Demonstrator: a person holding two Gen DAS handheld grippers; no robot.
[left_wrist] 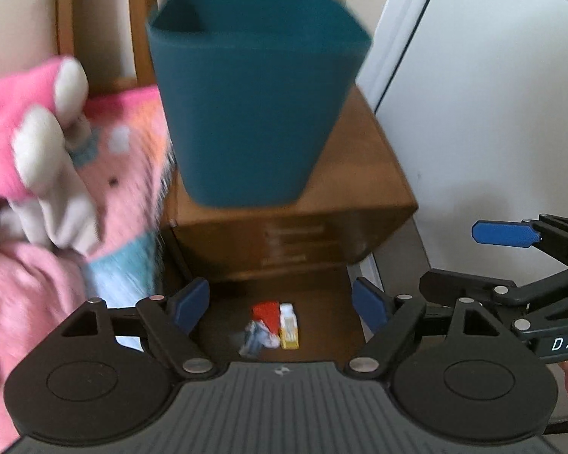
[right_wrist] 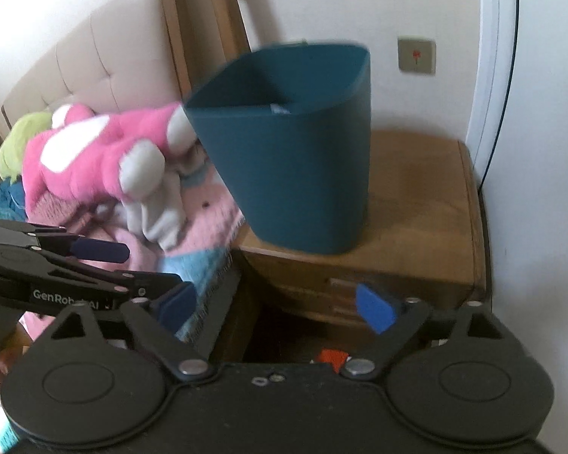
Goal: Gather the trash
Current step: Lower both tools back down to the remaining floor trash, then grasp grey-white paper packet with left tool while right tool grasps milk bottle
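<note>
A dark teal bin (left_wrist: 259, 90) stands upright on a wooden nightstand (left_wrist: 363, 174); it also shows in the right wrist view (right_wrist: 299, 159). On the floor below the nightstand lies trash: a red scrap (left_wrist: 267, 312), a yellow and white carton (left_wrist: 288, 327) and a crumpled blue-white wrapper (left_wrist: 257, 340). My left gripper (left_wrist: 282, 304) is open and empty, above the trash. My right gripper (right_wrist: 276, 306) is open and empty, in front of the nightstand (right_wrist: 428, 204); the red scrap (right_wrist: 333, 357) peeks behind it. The right gripper also shows in the left wrist view (left_wrist: 511, 249).
A bed with a pink blanket (left_wrist: 125, 174) and a pink plush toy (right_wrist: 106, 151) lies left of the nightstand. A padded headboard (right_wrist: 94, 60) and wooden frame stand behind. A white door frame (left_wrist: 405, 38) is at the right. A wall switch (right_wrist: 416, 55) is above the nightstand.
</note>
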